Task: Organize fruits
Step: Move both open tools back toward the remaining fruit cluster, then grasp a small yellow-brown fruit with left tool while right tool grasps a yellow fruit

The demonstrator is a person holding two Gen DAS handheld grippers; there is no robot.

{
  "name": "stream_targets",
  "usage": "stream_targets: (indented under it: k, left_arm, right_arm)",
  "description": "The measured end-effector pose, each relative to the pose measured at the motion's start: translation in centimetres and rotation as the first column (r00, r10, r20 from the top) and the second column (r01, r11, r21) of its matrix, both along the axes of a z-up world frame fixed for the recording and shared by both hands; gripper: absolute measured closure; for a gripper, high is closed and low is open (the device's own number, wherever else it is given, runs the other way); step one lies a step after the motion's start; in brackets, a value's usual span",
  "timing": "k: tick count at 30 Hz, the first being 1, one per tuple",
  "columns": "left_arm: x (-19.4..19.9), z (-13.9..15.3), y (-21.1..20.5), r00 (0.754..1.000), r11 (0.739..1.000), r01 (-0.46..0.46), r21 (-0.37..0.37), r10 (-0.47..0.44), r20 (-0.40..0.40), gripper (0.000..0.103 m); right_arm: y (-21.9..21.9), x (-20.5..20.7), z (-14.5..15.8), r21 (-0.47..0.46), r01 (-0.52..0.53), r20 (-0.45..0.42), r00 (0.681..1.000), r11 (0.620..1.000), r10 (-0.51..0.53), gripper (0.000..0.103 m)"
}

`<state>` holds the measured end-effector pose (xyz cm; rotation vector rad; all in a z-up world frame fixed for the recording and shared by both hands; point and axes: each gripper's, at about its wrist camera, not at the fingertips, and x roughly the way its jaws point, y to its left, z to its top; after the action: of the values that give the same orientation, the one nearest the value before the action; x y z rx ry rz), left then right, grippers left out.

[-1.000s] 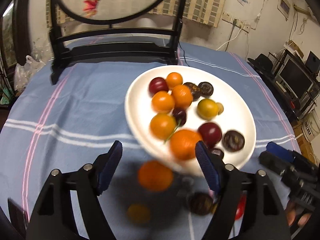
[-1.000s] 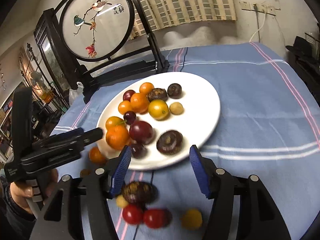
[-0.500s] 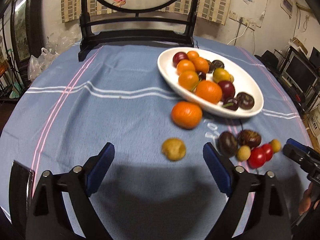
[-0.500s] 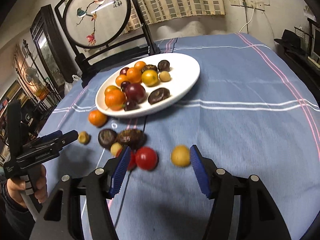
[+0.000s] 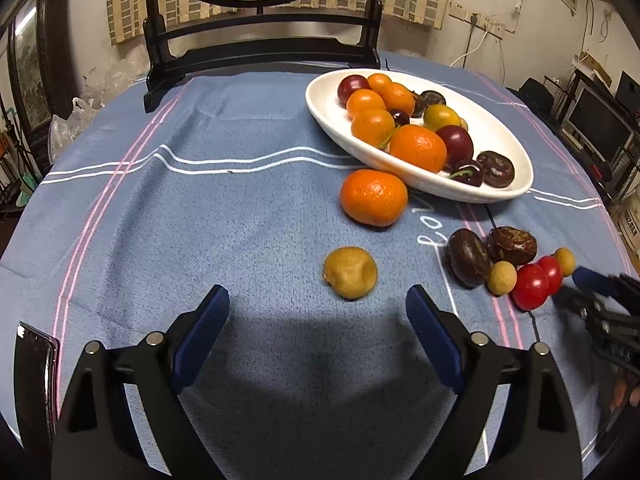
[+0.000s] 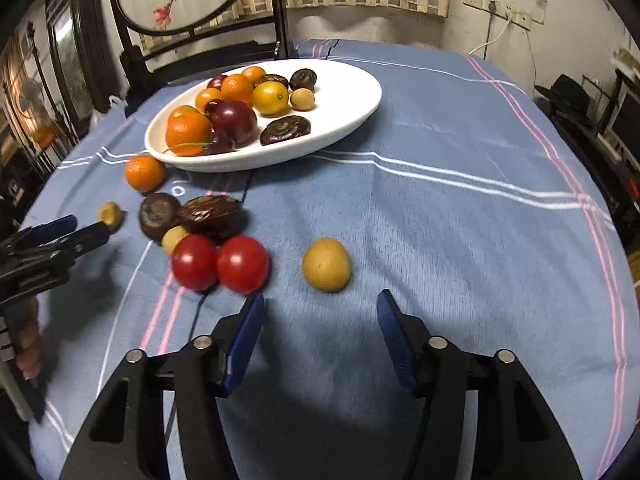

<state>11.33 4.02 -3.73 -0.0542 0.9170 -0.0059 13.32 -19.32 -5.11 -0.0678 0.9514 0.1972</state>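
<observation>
A white plate with several oranges, plums and dark fruits sits at the back of the blue tablecloth. Loose on the cloth lie a mandarin, two dark fruits, two red tomatoes and small tan fruits. My left gripper is open wide, and a dented tan fruit lies just ahead of its tips. My right gripper has its jaws closing with nothing between them. A yellow-tan fruit lies just beyond its tips, with the tomatoes to the left.
A round painted screen on a dark stand lines the table's far edge. A flat dark phone-like object lies at the near left edge. Each gripper shows at the side of the other's view: left gripper, right gripper.
Both grippers drew back from the plate and sank toward the cloth, so the loose fruits now lie ahead of them. The left jaws widened and the right jaws narrowed.
</observation>
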Motion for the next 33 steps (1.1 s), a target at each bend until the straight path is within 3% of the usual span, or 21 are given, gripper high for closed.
stream_targets:
  k: [3, 5, 13, 17, 21, 26, 30, 33]
  left_arm:
    - [0.1, -0.2, -0.1, 1.000, 1.000, 0.008, 0.001, -0.008, -0.008, 0.015]
    - [0.1, -0.3, -0.1, 1.000, 1.000, 0.012, -0.001, -0.012, -0.014, 0.015]
    - [0.2, -0.3, -0.2, 1.000, 1.000, 0.013, -0.005, -0.013, -0.003, 0.015]
    - [0.4, -0.3, -0.5, 1.000, 1.000, 0.019, 0.007, -0.019, 0.016, 0.015]
    - [1.0, -0.7, -0.7, 1.000, 1.000, 0.017, -0.011, -0.018, -0.006, 0.024]
    - [2.1, -0.9, -1.4, 1.000, 0.998, -0.016, 0.055, 0.016, -0.015, 0.029]
    - [1.7, -0.4, -2.1, 1.000, 0.998, 0.025, 0.064, -0.025, 0.004, 0.075]
    - [0.8, 0.0, -2.1, 1.000, 0.997, -0.004, 0.079, 0.003, 0.016, 0.076]
  right_arm:
    - [0.0, 1.2, 0.3, 0.003, 0.029, -0.008, 1.000, 1.000, -0.029, 0.073]
    - [0.1, 1.7, 0.2, 0.005, 0.035, -0.001, 0.999, 0.999, -0.035, 0.077]
    - [-1.2, 0.6, 0.4, 0.117, 0.033, 0.015, 0.999, 0.993, -0.035, 0.078]
    - [-0.7, 0.3, 0.5, 0.131, 0.007, 0.017, 1.000, 0.991, -0.009, 0.078]
    - [-0.3, -0.1, 0.9, 0.135, -0.017, 0.030, 0.999, 0.991, 0.013, 0.078]
    - [-0.4, -0.2, 1.0, 0.147, -0.024, 0.030, 0.999, 0.989, 0.020, 0.078]
    - [-0.8, -0.1, 0.9, 0.152, -0.015, 0.026, 1.000, 0.988, 0.011, 0.078]
    - [-0.8, -0.2, 1.1, 0.157, -0.013, 0.035, 0.999, 0.988, 0.008, 0.078]
